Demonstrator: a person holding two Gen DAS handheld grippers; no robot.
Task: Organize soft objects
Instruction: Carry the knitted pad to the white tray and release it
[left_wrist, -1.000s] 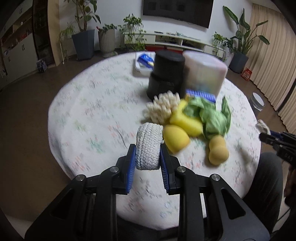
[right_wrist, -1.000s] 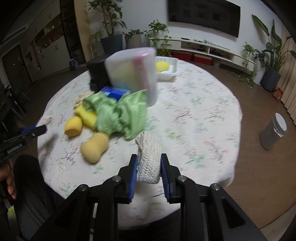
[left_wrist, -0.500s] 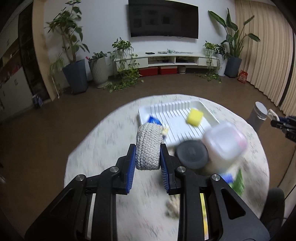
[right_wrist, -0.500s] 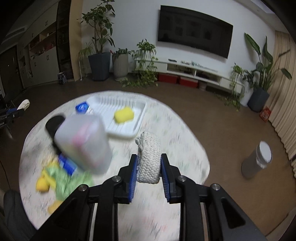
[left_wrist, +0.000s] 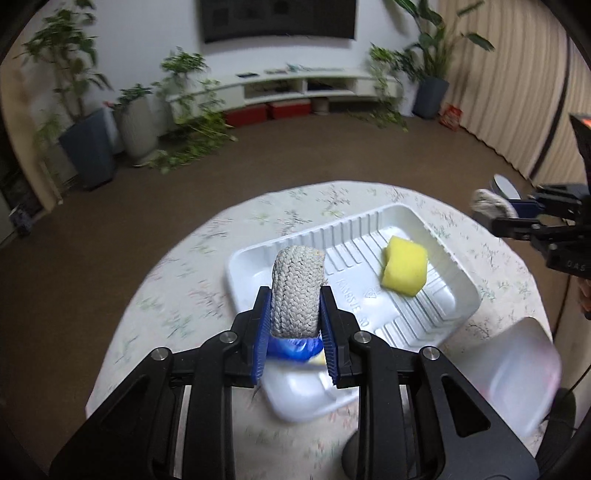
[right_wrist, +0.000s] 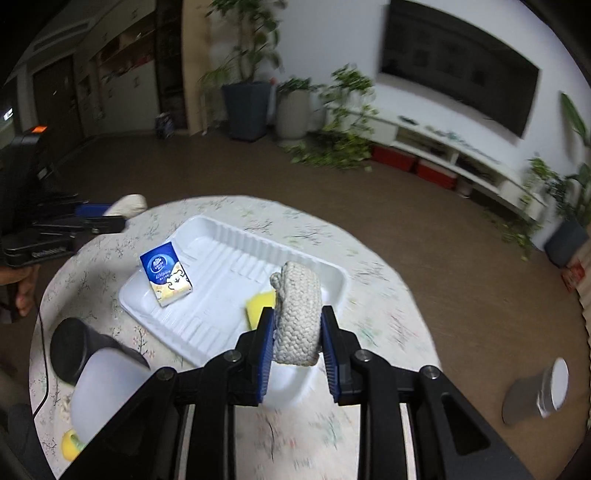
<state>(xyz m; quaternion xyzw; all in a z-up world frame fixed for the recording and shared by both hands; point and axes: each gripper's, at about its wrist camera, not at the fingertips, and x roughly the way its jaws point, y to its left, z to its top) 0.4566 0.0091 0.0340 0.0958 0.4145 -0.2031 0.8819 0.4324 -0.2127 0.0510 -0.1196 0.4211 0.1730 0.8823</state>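
Both views are now looking down on the white tray (left_wrist: 458, 291), where a second ago they were facing the pile of sponges and the green cloth at the near side of the worktop (left_wrist: 184, 295).

Left tool (left_wrist: 295, 321) is pinching a grey braided rope roll (left_wrist: 297, 291) between its blue pads, hanging over the tray's near-left corner. A yellow sponge (left_wrist: 404, 269) is lying in the tray at 2 o'clock from that roll, apart from it. A blue tissue pack (left_wrist: 291, 347) is peeking out just under the pads.

Right tool (right_wrist: 297, 343) is gripping a second braided roll (right_wrist: 297, 317), held over the tray's (right_wrist: 207, 332) near-right end. In this view the sponge (right_wrist: 258, 306) is showing at 10 o'clock, partly hidden behind the roll, and the tissue pack (right_wrist: 166, 273) is lying flat at the tray's left end.

A black cylinder (right_wrist: 74, 354) and a translucent tub (right_wrist: 103, 395), blurred, are standing on the worktop at 8 o'clock from the tray. Another yellow item (right_wrist: 72, 445) is sitting at the lower left edge.
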